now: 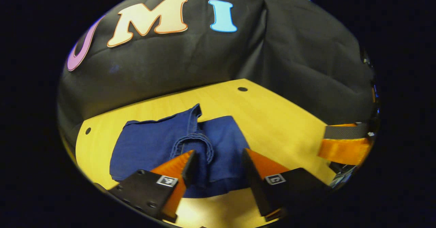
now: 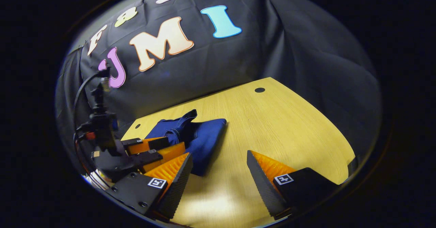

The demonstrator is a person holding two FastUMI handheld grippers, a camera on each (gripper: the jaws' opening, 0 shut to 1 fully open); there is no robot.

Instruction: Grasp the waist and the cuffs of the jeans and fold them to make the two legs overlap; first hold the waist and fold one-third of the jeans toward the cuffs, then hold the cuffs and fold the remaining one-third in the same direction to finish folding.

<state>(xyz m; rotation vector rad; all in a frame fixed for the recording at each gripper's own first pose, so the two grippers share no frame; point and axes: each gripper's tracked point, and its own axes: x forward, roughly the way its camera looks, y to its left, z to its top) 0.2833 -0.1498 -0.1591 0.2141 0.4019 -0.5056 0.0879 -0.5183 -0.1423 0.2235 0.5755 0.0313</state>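
Jeans [image 1: 163,146] lay folded on bench [image 1: 279,119], long axis crosswise ahead of my left tool [image 1: 218,163]; both tools spread, right tool [image 2: 219,173] alongside, gripping nothing.

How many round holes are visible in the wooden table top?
2. One hole is near the far corner of the table, beyond the jeans. The other hole is near the left edge, beside the jeans. More may lie hidden under the jeans.
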